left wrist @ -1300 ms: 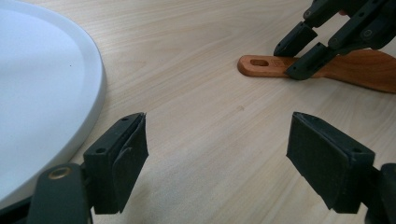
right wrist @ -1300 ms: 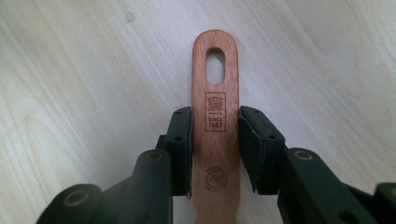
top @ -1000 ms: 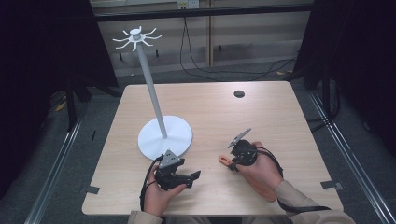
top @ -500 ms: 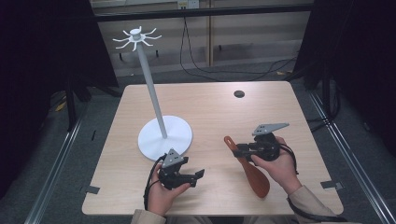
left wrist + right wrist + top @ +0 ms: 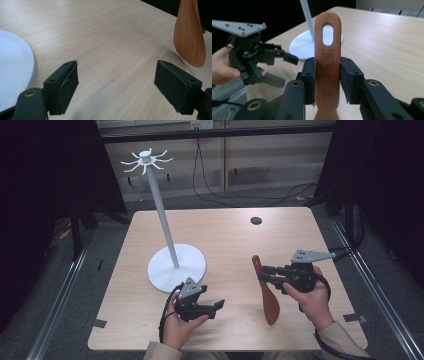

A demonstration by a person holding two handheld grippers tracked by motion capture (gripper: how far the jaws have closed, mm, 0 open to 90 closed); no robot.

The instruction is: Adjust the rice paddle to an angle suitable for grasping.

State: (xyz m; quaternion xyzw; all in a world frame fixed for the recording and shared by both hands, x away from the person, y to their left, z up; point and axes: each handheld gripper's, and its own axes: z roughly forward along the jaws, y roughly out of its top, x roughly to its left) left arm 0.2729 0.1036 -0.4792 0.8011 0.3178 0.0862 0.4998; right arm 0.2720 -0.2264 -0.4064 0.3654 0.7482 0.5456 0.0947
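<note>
Right claw [image 5: 266,272] clamped on a wooden spatula [image 5: 265,290], pads pressing both flat sides of the handle partway along it. Spatula is reddish-brown wood, flat; handle has a rounded end with an elongated slot, a small stamped rectangle mark below it and a round stamp lower down, seen in the right gripper view [image 5: 327,57]. Blade end widens to a rounded paddle and points toward the person's side in the high view, handle end points away; whether the blade tip touches the table [image 5: 225,230] cannot be told. In the left gripper view the blade [image 5: 190,37] sits ahead and to the right of the jaws. Left claw [image 5: 216,306] open, nothing between the pads, held low over the table near the front edge, just beside the round white base of a tall white stand [image 5: 176,265]. Stand has a thin pole with hook arms at top. Small dark disc [image 5: 256,220] far side of table, well apart.
</note>
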